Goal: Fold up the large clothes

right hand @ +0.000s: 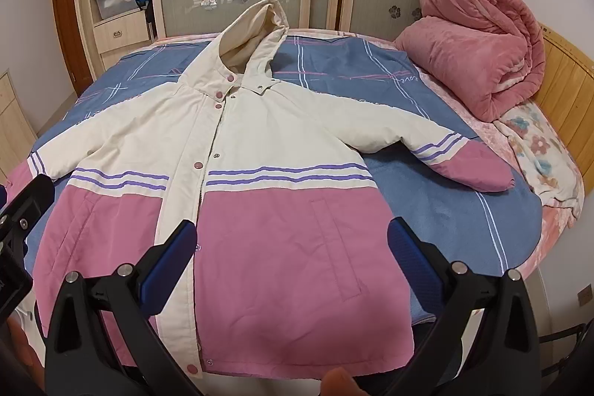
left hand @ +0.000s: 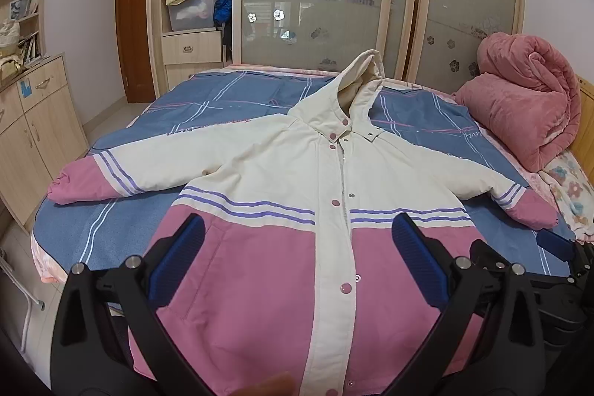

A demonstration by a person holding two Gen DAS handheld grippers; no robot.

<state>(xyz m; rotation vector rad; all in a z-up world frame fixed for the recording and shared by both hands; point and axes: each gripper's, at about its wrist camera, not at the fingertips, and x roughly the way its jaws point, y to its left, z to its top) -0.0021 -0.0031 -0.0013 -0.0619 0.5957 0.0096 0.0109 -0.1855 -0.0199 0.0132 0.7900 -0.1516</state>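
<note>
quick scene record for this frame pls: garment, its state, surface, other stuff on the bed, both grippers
garment: cream and pink hooded padded jacket with purple stripes
state: spread flat, front up, snapped shut, both sleeves out, hood extended; unfolded
surface: bed with blue plaid sheet
other on bed: rolled pink plush blanket at the right, apart from the jacket
left gripper: open, blue-padded fingers over the pink hem area, holding nothing
right gripper: open, over the pink lower panel, holding nothing

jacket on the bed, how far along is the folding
Done: the cream and pink hooded jacket lies spread flat, front up, snapped shut, on the blue plaid bedsheet. In hand: nothing; left gripper and right gripper hover open above the hem. Left: every fold, both sleeves and hood are out.
</note>
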